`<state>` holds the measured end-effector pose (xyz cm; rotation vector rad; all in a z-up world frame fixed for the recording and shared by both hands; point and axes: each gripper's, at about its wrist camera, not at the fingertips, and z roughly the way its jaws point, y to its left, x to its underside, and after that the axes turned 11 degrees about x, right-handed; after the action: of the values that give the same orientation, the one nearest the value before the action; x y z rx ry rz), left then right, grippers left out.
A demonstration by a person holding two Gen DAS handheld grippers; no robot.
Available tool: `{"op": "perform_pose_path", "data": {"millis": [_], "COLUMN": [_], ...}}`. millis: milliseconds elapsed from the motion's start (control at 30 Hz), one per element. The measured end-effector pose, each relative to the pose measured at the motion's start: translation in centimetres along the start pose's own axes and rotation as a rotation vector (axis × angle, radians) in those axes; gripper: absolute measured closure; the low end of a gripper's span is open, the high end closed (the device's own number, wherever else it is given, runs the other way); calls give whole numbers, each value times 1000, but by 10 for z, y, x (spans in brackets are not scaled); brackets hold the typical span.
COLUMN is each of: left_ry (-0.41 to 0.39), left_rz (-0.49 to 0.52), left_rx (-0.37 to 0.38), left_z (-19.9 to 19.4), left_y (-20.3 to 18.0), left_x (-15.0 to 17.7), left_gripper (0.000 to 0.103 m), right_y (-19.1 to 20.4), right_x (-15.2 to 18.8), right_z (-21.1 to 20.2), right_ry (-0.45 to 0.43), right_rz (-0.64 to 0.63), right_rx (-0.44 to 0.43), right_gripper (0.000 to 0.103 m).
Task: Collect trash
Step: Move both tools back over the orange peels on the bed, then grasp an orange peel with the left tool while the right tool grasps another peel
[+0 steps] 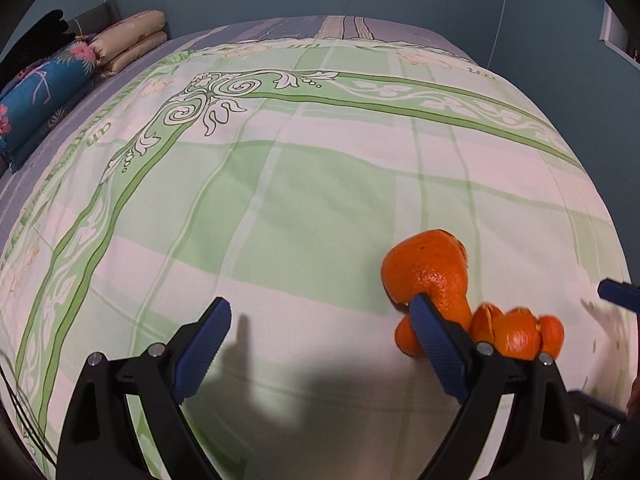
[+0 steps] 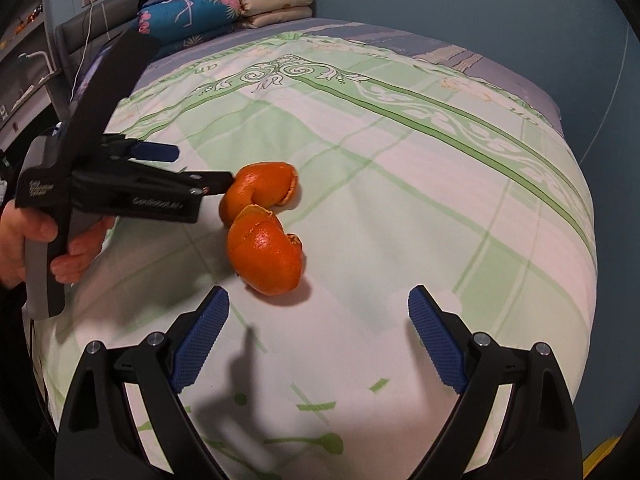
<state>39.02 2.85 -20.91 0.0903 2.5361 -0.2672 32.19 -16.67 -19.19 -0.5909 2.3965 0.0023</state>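
My left gripper and right gripper both gape wide, holding nothing; the orange peel, frame centre, lies uncollected on the bedspread.

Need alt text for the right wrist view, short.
Orange peel lies on a green-checked bedspread, ahead of the open, empty right gripper. The left gripper, hand-held, reaches in from the left, one finger at the peel's far end.

The left gripper's finger covers part of the orange peel (left wrist view). Beside the peel, the right gripper is cut off by the frame edge.
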Motion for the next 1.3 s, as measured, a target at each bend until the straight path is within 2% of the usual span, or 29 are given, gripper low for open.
{"op": "perform_pose_path", "data": {"millis": [600, 1100, 1300], "left_ry": [15, -3, -21], "left_rz": [-26, -15, -30], "left_rx": [30, 40, 79], "left_z": [26, 51, 57], "left_y": [-4, -29, -34], "left_x": [-28, -72, -90], "left_gripper": [15, 15, 15], "right_y": [9, 7, 13], "right_x": [-14, -17, -19], "right_z": [18, 24, 29], "right_ry": [-25, -33, -39], "right_rz": [17, 50, 57], "right_rx": [-99, -126, -138], "right_gripper": [19, 21, 23]}}
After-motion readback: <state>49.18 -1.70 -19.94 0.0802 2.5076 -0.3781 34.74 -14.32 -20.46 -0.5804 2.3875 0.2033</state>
